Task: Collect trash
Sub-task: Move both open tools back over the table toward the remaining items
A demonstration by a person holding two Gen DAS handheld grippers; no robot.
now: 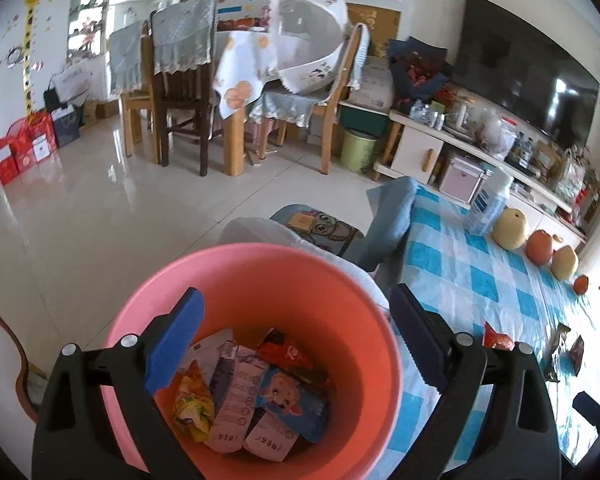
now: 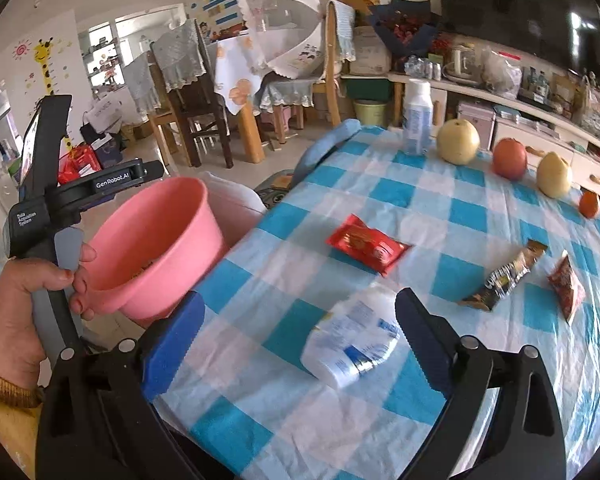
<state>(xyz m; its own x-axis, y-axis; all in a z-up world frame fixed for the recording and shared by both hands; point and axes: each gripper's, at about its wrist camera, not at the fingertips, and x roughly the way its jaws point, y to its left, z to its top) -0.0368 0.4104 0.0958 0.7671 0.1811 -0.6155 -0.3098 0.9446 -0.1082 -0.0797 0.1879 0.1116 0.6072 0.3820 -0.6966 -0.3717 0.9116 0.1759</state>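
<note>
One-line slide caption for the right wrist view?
Open right gripper over a lying white bottle on the checked tablecloth, pink bin alongside.

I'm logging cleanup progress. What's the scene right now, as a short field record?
bin: pink bucket beside the table, wrappers inside
left gripper: open, over the bucket, empty
right gripper: open, above white crumpled packet
trash left on table: red wrapper, dark stick packet, small red sachet
not trash: fruit row, upright bottle
</note>
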